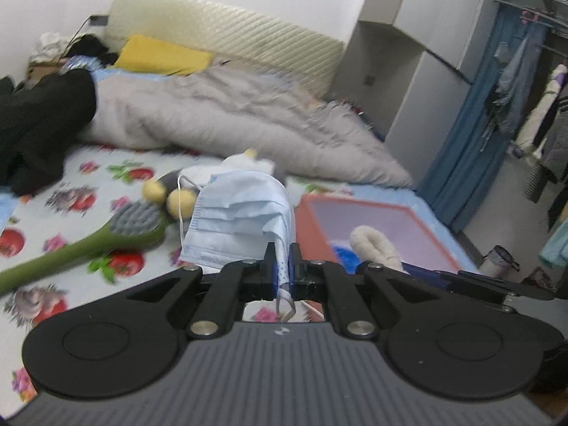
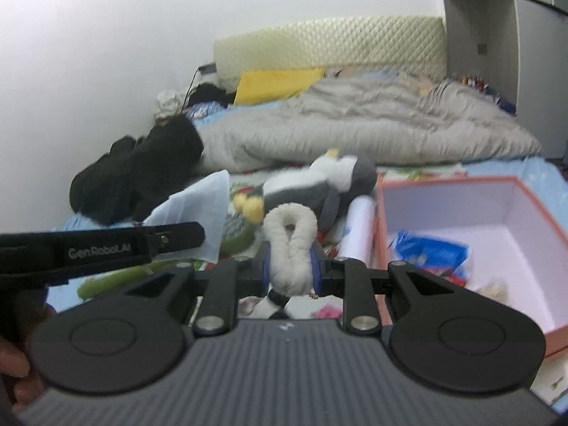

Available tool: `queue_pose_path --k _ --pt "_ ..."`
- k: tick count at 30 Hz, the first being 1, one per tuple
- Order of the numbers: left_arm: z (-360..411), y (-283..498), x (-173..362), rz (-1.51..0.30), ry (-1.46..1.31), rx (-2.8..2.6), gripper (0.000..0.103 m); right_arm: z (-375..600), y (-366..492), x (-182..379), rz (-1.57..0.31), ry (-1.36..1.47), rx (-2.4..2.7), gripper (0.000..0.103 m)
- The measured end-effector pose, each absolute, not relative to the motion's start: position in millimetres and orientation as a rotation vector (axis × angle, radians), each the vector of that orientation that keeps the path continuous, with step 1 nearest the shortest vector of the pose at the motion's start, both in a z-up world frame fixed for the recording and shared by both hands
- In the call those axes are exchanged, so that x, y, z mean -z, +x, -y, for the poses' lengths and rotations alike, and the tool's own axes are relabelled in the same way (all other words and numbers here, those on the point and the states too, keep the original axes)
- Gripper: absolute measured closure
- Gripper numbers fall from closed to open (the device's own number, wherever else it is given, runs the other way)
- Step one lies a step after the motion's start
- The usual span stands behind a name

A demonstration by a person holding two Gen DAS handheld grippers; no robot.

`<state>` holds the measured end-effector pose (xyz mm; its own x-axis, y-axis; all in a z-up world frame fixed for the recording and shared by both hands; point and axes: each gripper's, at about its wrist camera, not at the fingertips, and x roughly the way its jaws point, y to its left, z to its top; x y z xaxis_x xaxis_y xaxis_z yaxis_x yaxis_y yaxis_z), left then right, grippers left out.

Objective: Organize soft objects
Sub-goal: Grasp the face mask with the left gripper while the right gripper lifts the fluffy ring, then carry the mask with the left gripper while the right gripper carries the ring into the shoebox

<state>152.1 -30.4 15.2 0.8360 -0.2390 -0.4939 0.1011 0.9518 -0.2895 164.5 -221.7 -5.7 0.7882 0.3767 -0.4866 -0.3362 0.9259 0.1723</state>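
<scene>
My left gripper (image 1: 283,261) is shut on the edge of a light blue face mask (image 1: 241,213), which hangs in the air above the bed. The right wrist view shows this gripper (image 2: 191,236) at the left with the mask (image 2: 198,206) in it. My right gripper (image 2: 291,266) is shut on a white fluffy loop (image 2: 291,245), also lifted off the bed. In the left wrist view the loop (image 1: 372,243) and the right gripper (image 1: 372,262) are in front of the pink box (image 1: 355,200). That box (image 2: 447,181) stands open at the right.
A grey and white plush penguin (image 2: 319,181) lies on the floral sheet beside a green brush (image 1: 106,238) and a white roll (image 2: 358,227). A blue packet (image 2: 429,248) is in the box. A grey duvet (image 1: 230,117), black clothes (image 1: 39,120) and a yellow pillow (image 1: 163,55) lie behind.
</scene>
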Motion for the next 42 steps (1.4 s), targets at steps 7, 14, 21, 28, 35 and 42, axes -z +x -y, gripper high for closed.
queue_pose_path --k 7,14,21,28,35,42 --pt "79.4 175.3 -47.1 -0.516 -0.242 0.263 0.096 259.5 173.0 -30.6 -0.468 0.090 -0.345 0.077" --pt "135.0 217.4 -43.2 -0.554 -0.221 0.334 0.096 306.1 198.0 -34.6 -0.466 0.103 -0.277 0.077" --pt "189.5 275.3 -0.3 -0.676 -0.210 0.399 0.096 353.1 235.0 -4.4 -0.553 0.143 -0.219 0.077" --pt "229.2 326.8 61.8 -0.834 -0.187 0.439 0.096 390.2 266.7 46.9 -0.691 0.161 -0.146 0.077" --pt "257.8 358.2 109.4 -0.966 -0.164 0.464 0.096 421.8 292.7 103.2 -0.852 0.175 -0.060 0.077" --pt "271.4 371.8 136.3 -1.026 -0.138 0.466 0.096 434.0 299.7 125.0 -0.907 0.194 -0.034 0.076"
